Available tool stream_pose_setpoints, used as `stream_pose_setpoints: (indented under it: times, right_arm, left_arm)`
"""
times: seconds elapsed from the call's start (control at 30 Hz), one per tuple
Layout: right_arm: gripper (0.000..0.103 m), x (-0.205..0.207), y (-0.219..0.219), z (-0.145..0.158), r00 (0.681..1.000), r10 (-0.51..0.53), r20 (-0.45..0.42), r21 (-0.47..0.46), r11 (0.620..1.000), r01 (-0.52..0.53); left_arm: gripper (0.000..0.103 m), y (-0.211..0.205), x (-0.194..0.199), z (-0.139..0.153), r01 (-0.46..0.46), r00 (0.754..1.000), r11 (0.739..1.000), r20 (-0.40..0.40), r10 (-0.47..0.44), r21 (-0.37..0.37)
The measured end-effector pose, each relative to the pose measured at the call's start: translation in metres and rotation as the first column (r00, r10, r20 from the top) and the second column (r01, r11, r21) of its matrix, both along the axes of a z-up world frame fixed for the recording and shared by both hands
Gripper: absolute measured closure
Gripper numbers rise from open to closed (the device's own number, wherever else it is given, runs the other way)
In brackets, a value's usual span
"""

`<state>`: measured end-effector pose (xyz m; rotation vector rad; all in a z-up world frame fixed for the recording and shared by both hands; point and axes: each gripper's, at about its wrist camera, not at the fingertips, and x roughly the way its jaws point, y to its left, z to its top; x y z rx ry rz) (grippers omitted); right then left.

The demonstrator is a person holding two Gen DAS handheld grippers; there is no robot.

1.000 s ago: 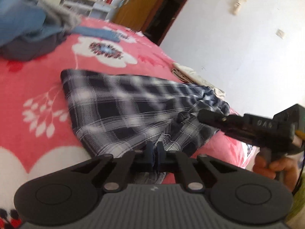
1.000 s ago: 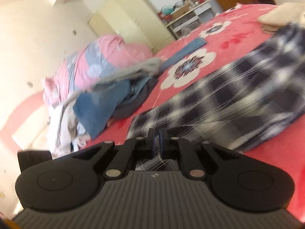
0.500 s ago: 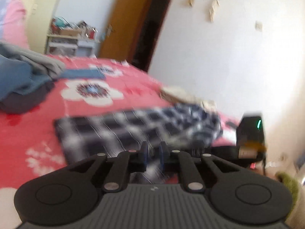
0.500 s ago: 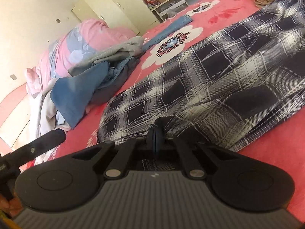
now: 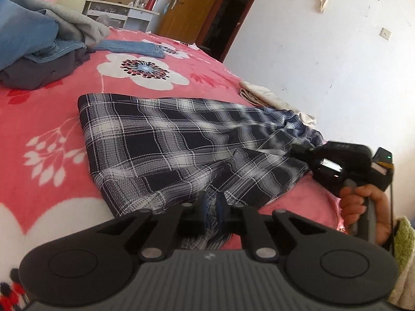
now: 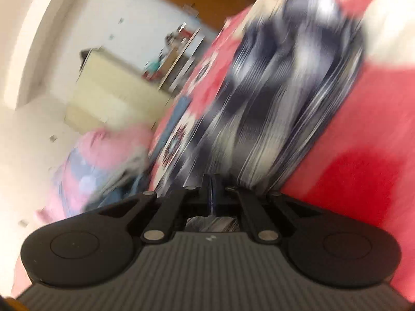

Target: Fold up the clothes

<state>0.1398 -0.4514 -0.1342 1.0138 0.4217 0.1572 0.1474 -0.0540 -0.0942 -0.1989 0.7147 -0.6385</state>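
Keep plaid garment (image 5: 181,150), spread mid-frame on bed (image 5: 52,119), taut: left gripper (image 5: 210,207) closing on near hem, right gripper (image 5: 298,149) pinching lower-right corner. Lift both evenly.

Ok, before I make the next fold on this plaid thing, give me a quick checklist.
1. Left tongs on plaid garment: ok, jaws closing with cloth between them.
2. Right tongs on the garment's edge: ok, shut on cloth.
3. Garment lying flat: not ok, bunched near the right tongs.
4. Room on the pink blanket: ok, clothes pile lies apart.
5. Right wrist view: not ok, blurred.
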Motion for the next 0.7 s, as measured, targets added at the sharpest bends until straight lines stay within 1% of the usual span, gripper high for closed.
stream_pose_setpoints:
  times: [0.07, 0.13, 0.17, 0.2, 0.23, 0.27, 0.37, 0.4, 0.43, 0.47, 0.53, 0.57, 0.63, 0.67, 0.7]
  right_arm:
    - [0.098, 0.003, 0.001, -0.004, 0.998, 0.064, 0.013, 0.084, 0.994, -0.065]
    - [0.098, 0.007, 0.003, -0.009, 0.991, 0.127, 0.031, 0.167, 0.977, -0.130]
    - [0.098, 0.010, 0.002, -0.012, 0.989, 0.144, 0.029, 0.196, 0.970, -0.147]
    - [0.101, 0.016, -0.001, -0.017, 0.989, 0.147, 0.013, 0.212, 0.966, -0.146]
    - [0.101, 0.022, -0.007, -0.021, 0.990, 0.142, 0.009, 0.239, 0.961, -0.140]
    - [0.101, 0.025, -0.017, -0.022, 0.994, 0.112, 0.016, 0.262, 0.959, -0.112]
    - [0.102, 0.029, -0.056, -0.020, 0.999, -0.045, 0.022, 0.279, 0.959, 0.037]
    - [0.102, 0.027, -0.069, -0.020, 0.994, -0.108, 0.013, 0.297, 0.950, 0.099]
    - [0.102, 0.023, -0.081, -0.021, 0.986, -0.167, -0.001, 0.328, 0.932, 0.158]
    - [0.100, 0.019, -0.087, -0.018, 0.979, -0.204, -0.010, 0.332, 0.923, 0.196]
    - [0.098, 0.009, -0.085, -0.007, 0.972, -0.234, -0.013, 0.285, 0.931, 0.228]
    - [0.098, 0.003, -0.080, -0.002, 0.973, -0.232, -0.002, 0.276, 0.935, 0.224]
    - [0.098, -0.012, -0.061, 0.007, 0.981, -0.190, 0.046, 0.290, 0.942, 0.169]
    - [0.098, -0.020, -0.049, 0.013, 0.984, -0.165, 0.072, 0.279, 0.950, 0.139]
    - [0.098, -0.026, -0.032, 0.021, 0.988, -0.123, 0.093, 0.235, 0.967, 0.098]
  left_arm:
    - [0.093, 0.001, 0.000, 0.000, -0.004, 1.000, 1.000, -0.005, 0.004, -0.002]
    - [0.093, 0.001, 0.000, 0.000, -0.009, 1.000, 1.000, -0.009, 0.009, -0.004]
    - [0.093, 0.001, 0.000, 0.001, -0.011, 1.000, 1.000, -0.013, 0.011, -0.004]
    - [0.093, 0.001, 0.000, 0.001, -0.012, 1.000, 1.000, -0.015, 0.012, -0.002]
    - [0.093, 0.000, 0.000, 0.001, -0.011, 1.000, 1.000, -0.015, 0.011, 0.001]
    - [0.093, 0.000, 0.000, 0.002, -0.010, 1.000, 1.000, -0.015, 0.010, 0.005]
    - [0.093, -0.001, 0.000, 0.001, -0.009, 1.000, 1.000, -0.012, 0.009, 0.012]
    - [0.093, -0.001, 0.000, 0.001, -0.010, 1.000, 1.000, -0.012, 0.010, 0.012]
    - [0.093, -0.001, 0.000, 0.001, -0.012, 1.000, 1.000, -0.015, 0.012, 0.009]
    - [0.093, -0.001, 0.000, 0.001, -0.015, 1.000, 1.000, -0.019, 0.015, 0.005]
    - [0.093, 0.001, 0.002, 0.001, -0.020, 0.999, 1.000, -0.034, 0.020, -0.011]
    - [0.093, 0.002, 0.003, 0.000, -0.022, 0.999, 1.000, -0.045, 0.021, -0.021]
    - [0.093, 0.004, 0.007, 0.000, -0.025, 0.997, 0.999, -0.072, 0.022, -0.041]
    - [0.093, 0.006, 0.009, 0.001, -0.029, 0.996, 0.998, -0.090, 0.024, -0.055]
    - [0.093, 0.008, 0.012, 0.001, -0.033, 0.994, 0.997, -0.108, 0.025, -0.069]
